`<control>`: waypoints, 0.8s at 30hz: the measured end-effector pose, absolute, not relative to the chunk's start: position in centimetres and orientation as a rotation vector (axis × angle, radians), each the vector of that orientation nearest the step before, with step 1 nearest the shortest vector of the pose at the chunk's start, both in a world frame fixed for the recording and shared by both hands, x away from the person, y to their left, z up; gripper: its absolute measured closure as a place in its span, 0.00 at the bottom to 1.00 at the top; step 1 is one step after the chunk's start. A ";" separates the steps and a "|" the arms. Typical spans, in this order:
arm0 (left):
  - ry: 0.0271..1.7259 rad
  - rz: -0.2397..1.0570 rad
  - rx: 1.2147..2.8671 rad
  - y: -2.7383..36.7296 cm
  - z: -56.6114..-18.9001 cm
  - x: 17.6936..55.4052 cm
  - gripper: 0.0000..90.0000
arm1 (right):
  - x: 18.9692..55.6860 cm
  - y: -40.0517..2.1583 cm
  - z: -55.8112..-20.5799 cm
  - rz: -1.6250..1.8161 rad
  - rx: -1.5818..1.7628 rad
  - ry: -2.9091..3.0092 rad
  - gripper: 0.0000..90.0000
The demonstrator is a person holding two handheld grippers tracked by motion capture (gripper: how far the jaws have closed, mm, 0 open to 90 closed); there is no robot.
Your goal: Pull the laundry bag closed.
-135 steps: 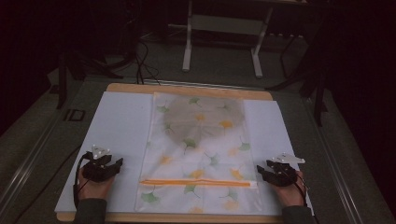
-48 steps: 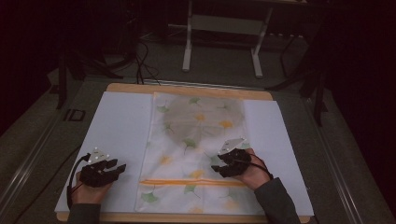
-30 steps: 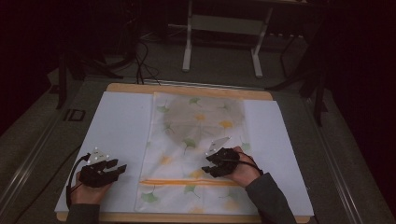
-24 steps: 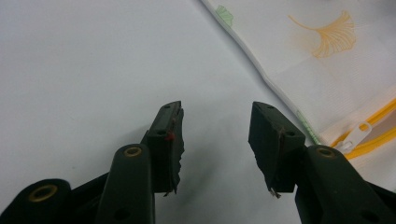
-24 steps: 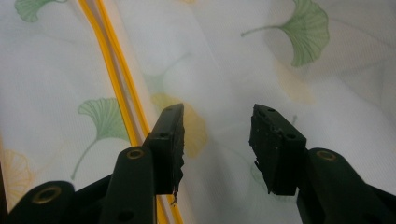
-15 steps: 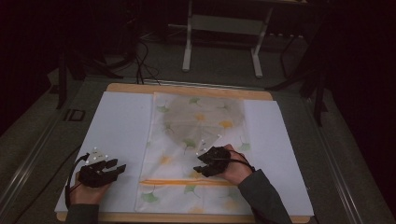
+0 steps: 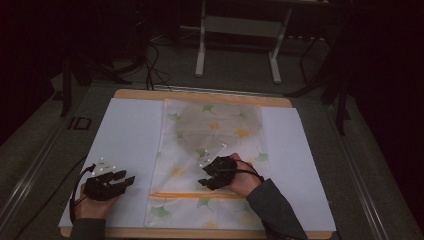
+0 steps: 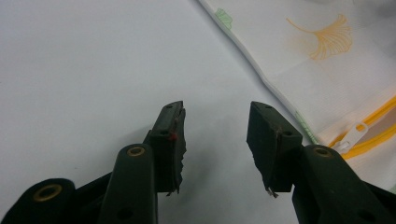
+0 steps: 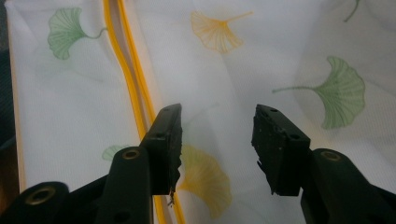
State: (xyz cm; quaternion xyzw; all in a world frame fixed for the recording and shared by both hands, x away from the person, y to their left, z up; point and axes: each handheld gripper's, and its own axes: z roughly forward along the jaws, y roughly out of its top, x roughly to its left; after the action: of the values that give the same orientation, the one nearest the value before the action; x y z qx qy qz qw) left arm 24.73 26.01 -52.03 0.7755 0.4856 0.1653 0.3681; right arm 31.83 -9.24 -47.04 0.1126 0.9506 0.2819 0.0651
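— Hovering where, the right claw [image 7: 206, 179]?
— Over the mesh bag [image 7: 212, 165] mid-surface, near its yellow zipper [image 7: 200, 195], jaws wide, just been opening, holding nothing.
— The left claw [image 7: 122, 180]?
— Gaping, empty, on white paper [image 7: 127, 135] beside the bag.

High view dim, dark surroundings; gripper views bright, evenly lit, jaws slightly soft.

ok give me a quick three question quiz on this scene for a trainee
1. True or false: the right hand-held gripper is shut on the yellow zipper.
2. What does the left hand-held gripper hover over? A) the mesh bag B) the white sheet
3. What motif is printed on the bag?

Key: 1 false, its jaws stand open over the bag. 2 B. 3 green and yellow ginkgo leaves.
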 end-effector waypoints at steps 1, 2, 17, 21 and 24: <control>1.247 0.425 1.991 26.0 -52.0 24.7 0.63 | 31.8 -9.1 -47.0 0.853 0.339 2.869 0.58; 1.247 0.423 1.991 26.0 -52.0 24.7 0.63 | 31.9 -9.0 -47.0 0.852 0.331 2.872 0.58; 1.247 0.423 2.005 26.1 -52.0 24.7 0.63 | 31.7 -6.8 -47.0 0.862 0.254 2.895 0.60; 1.252 0.424 2.001 26.2 -52.0 24.7 0.63 | 31.4 -6.3 -47.1 0.873 0.230 2.903 0.61; 1.252 0.425 2.001 26.2 -52.0 24.7 0.63 | 31.3 -5.9 -47.1 0.874 0.211 2.906 0.62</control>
State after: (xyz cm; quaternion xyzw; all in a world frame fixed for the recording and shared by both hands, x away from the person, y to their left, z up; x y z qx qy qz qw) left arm 24.71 26.20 -52.02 0.7774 0.4864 0.1650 0.3632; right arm 31.26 -5.85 -47.14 0.0692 0.9541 0.2870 0.0498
